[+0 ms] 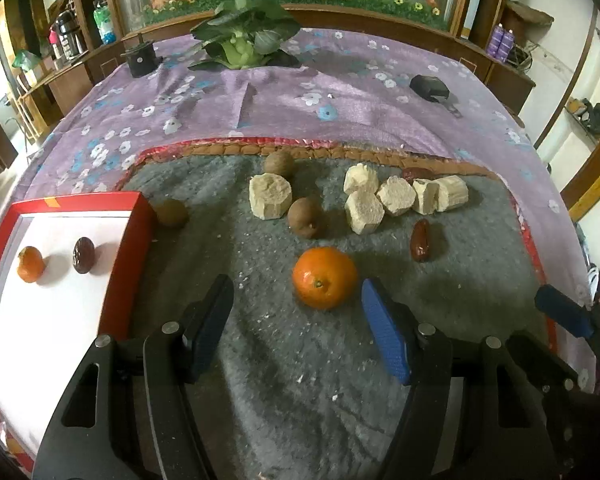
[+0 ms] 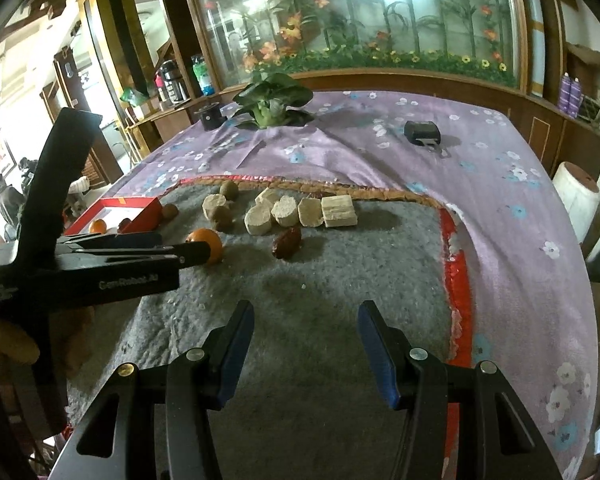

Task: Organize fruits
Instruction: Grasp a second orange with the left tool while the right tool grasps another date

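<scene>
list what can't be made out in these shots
- Tray: left wrist view, near end cut off by the frame edge; right wrist view, mostly behind the left gripper.
- Orange: right wrist view, partly covered by that gripper's finger.
- Second date: left wrist view, half behind the pale chunks.

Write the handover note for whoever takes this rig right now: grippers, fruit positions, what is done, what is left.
Left gripper: open, empty, just short of the orange.
Right gripper: open, empty, over bare grey mat.
Done: a small orange and a dark date lie in the red tray.
Left on the mat: the orange, a red date, brown fruits, pale chunks.
</scene>
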Available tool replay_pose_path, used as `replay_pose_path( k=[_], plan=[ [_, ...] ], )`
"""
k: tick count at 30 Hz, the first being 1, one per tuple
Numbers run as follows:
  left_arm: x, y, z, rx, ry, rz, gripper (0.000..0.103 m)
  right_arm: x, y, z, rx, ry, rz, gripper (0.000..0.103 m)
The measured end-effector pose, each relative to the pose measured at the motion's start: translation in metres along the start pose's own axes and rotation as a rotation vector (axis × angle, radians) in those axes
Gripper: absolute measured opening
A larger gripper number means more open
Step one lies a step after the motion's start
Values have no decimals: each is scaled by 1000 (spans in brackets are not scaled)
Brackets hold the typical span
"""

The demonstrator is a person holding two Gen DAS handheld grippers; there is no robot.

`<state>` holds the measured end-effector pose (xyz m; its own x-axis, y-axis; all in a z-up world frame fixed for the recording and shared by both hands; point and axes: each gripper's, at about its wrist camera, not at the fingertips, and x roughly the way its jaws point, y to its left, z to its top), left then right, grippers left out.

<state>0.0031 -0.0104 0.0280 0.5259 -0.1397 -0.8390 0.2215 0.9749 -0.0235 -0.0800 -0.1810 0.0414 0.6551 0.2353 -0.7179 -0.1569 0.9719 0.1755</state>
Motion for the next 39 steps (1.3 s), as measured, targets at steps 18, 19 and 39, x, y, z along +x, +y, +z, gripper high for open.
replay_pose_path(
  k=[18, 19, 39],
  plan=[
    [15, 7, 8, 11, 37, -24, 67, 78, 6, 40, -356, 131, 202, 53],
    [15, 7, 8, 10, 39, -26, 67, 81, 6, 42, -367, 135, 202, 53],
    [21, 11, 7, -21, 54, -80, 64, 95, 17, 48, -499, 172, 217, 32]
  ],
)
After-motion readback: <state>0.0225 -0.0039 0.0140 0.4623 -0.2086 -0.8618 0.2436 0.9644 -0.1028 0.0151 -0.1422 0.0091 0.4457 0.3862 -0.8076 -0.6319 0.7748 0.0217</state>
